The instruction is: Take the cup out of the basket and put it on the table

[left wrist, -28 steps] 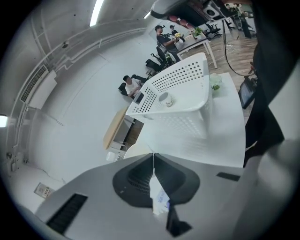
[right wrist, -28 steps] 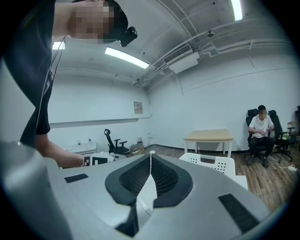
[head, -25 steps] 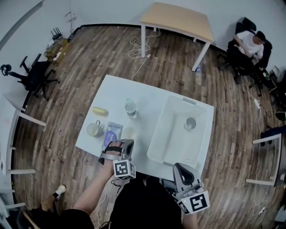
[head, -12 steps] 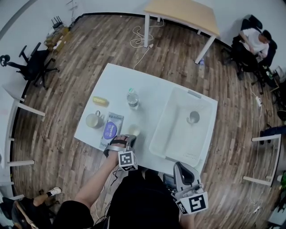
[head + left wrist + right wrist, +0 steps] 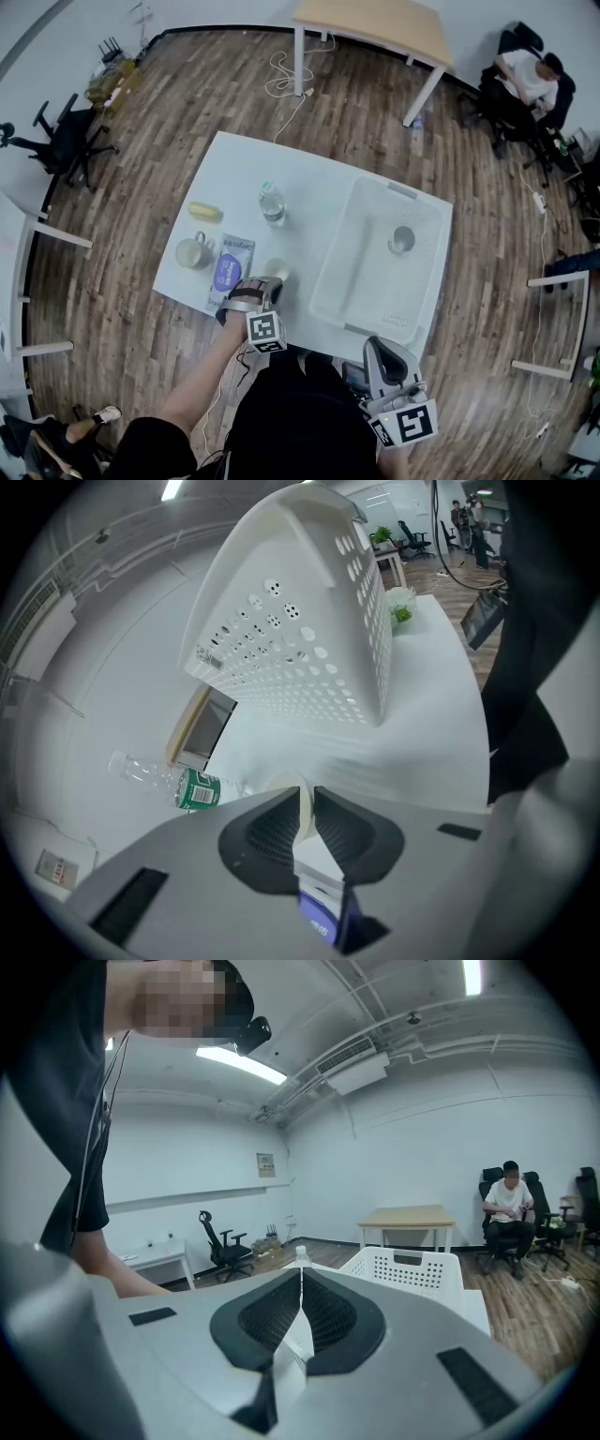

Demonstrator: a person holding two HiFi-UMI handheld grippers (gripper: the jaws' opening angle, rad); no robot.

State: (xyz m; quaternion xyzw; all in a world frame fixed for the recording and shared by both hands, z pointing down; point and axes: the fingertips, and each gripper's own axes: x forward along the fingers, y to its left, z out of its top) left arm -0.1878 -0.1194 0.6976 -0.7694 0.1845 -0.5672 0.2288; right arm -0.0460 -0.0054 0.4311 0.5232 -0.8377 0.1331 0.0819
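Head view, near edge first: we log two grippers. Right gripper [image 5: 380,349] hangs off the table's near edge, beside the person's dark shirt. Its own view shows the jaws closed together with nothing held. Left gripper [image 5: 262,289] tilts down over the white table [image 5: 244,178], tips at a cream cup [image 5: 276,272]. In the left gripper view the jaws have just been opening and now stand a narrow gap apart. The cup's thin wall sits in that gap and the pads look slack on it. This cup stands on the table, outside the basket and just left of it.

Left part of the table:
- one purple packet [image 5: 231,274], just beside the left gripper
- one mug [image 5: 193,253]
- one yellow oblong item [image 5: 206,212]
- one clear bottle [image 5: 272,203] with a green label, upright

Right part: one white perforated basket [image 5: 339,267] holding one metal cup [image 5: 401,240] toward its far end. That gives two cups plus the mug.

Beyond the table we note one wooden table [image 5: 375,28], one seated person [image 5: 525,80] far right and one black office chair [image 5: 66,145] far left
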